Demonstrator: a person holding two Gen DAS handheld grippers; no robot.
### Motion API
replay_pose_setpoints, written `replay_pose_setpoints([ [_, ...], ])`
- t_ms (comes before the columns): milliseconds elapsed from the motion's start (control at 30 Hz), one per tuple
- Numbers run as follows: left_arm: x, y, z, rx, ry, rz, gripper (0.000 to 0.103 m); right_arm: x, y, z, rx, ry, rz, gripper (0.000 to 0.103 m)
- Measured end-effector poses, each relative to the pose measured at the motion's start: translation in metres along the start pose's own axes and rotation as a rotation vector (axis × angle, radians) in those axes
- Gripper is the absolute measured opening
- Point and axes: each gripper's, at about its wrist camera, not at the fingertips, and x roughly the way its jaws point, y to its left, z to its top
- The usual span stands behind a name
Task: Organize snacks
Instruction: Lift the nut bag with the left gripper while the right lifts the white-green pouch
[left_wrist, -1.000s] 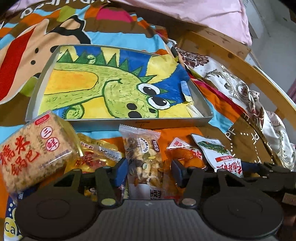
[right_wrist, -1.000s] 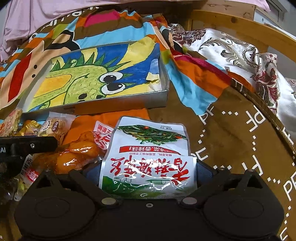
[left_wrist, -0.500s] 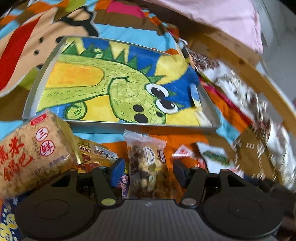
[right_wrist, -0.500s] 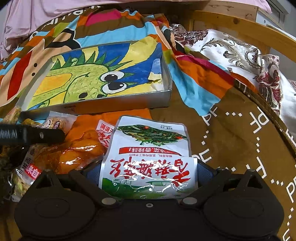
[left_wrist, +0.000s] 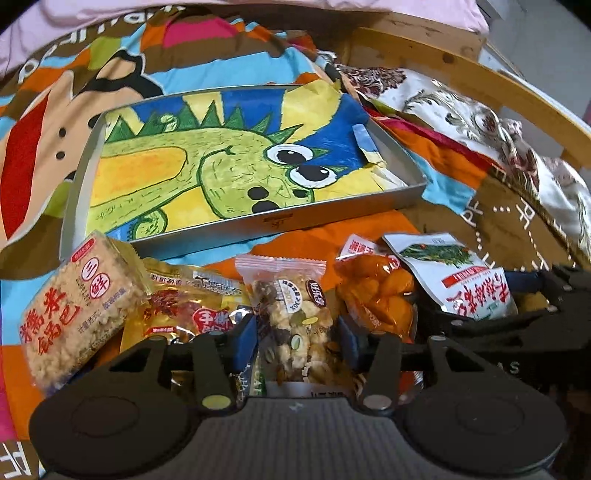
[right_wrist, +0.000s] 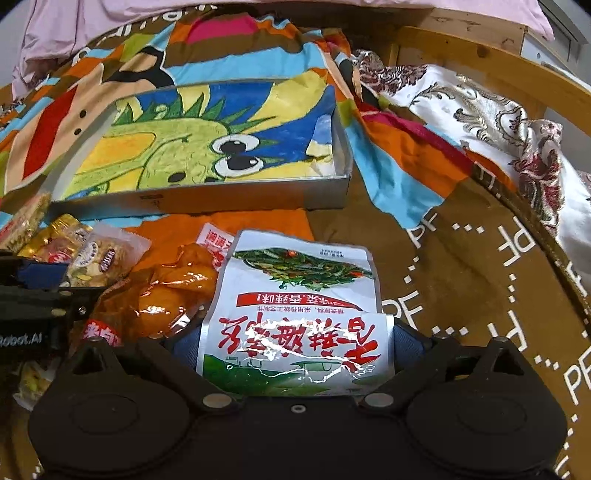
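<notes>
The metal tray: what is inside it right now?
Only a dinosaur-print cloth lines the metal tray; no snack packets lie on it. The tray's floor beneath the cloth is covered, so anything under it cannot be seen.

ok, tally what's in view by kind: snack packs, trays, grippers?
Snack packs: 5 (rice cracker pack, yellow pack, nut mix pack, orange pack, white-green pouch)
Trays: 1 (tray)
Grippers: 2 (left gripper, right gripper)
Total: 8
</notes>
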Motion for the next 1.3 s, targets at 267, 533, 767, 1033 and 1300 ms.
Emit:
replay_pose_setpoints([
  [267,-0.001,-0.004,-0.001,0.037,-0.007,0.015,0.05,0.002,0.002,-0.002,-0.016,-0.001,-0.009,0.098],
  [533,-0.018,0.014,-0.007,-0.085,-0.051,-0.03,0.048,-0.021,0.012,-0.008,-0.106,-0.067,-0.035,0.097],
  [767,-0.05,0.019,-0.015,-0.138,-0.116,-0.039,0.045,-0.058,0.026,-0.021,-0.25,-0.202,-0.114,0.097],
  [1033,-0.081,0.022,-0.018,-0.177,-0.194,-0.043,0.043,-0.085,0.034,-0.028,-0.268,-0.311,-0.127,0.097],
  [1300,-0.093,0.039,-0.008,-0.275,-0.273,-0.048,0.043,-0.093,0.037,-0.017,-0.223,-0.393,-0.105,0.097],
])
